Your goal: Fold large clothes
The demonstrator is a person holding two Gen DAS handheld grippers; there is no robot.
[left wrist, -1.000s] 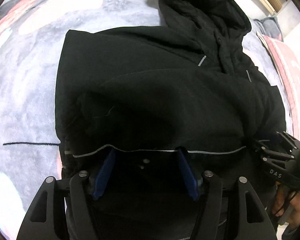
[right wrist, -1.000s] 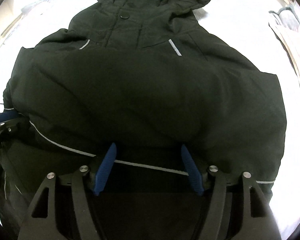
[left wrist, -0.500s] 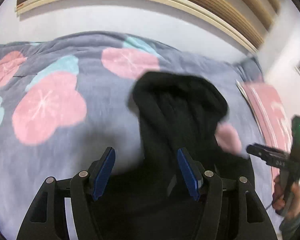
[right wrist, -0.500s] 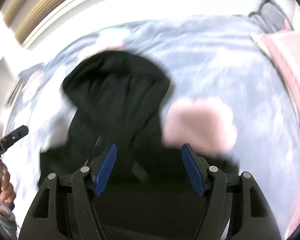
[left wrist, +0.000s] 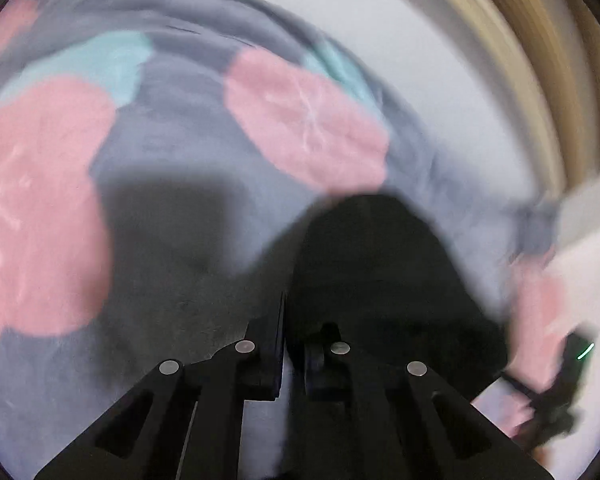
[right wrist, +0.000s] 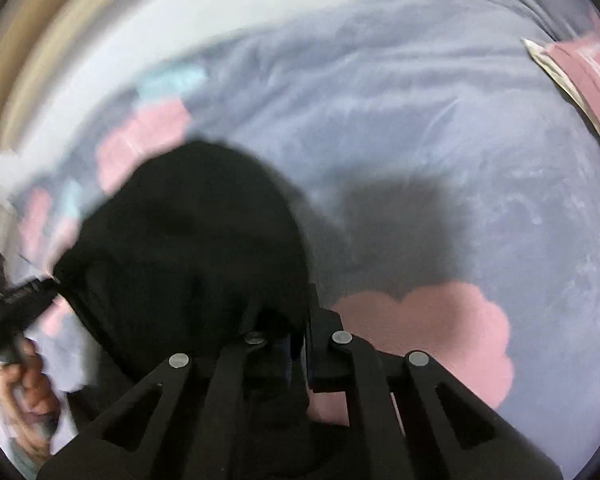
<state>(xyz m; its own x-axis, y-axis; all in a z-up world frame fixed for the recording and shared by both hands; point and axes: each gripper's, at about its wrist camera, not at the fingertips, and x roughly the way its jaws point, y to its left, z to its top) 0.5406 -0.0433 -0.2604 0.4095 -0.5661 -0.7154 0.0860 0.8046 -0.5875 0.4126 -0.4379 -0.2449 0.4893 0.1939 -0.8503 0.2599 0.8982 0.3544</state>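
Both grippers were seen drawn together on a black hooded jacket (left wrist: 380, 280), the left gripper (left wrist: 290, 344) and the right gripper (right wrist: 300, 340) each clamped on dark fabric, though the motion blur left the exact hold hard to read. The jacket was lifted partly off the bed, its flowered grey blanket (left wrist: 180, 140) exposed beyond it on the far side. A second earlier the jacket had been spread flat with both grippers held apart over the hem; half a second earlier the jaws were still apart above the hood. The fresh grip suggested that a fold was being carried over, judged as an early stage of the task. The left hand (right wrist: 32, 384) was visible at the near left in the right wrist view.
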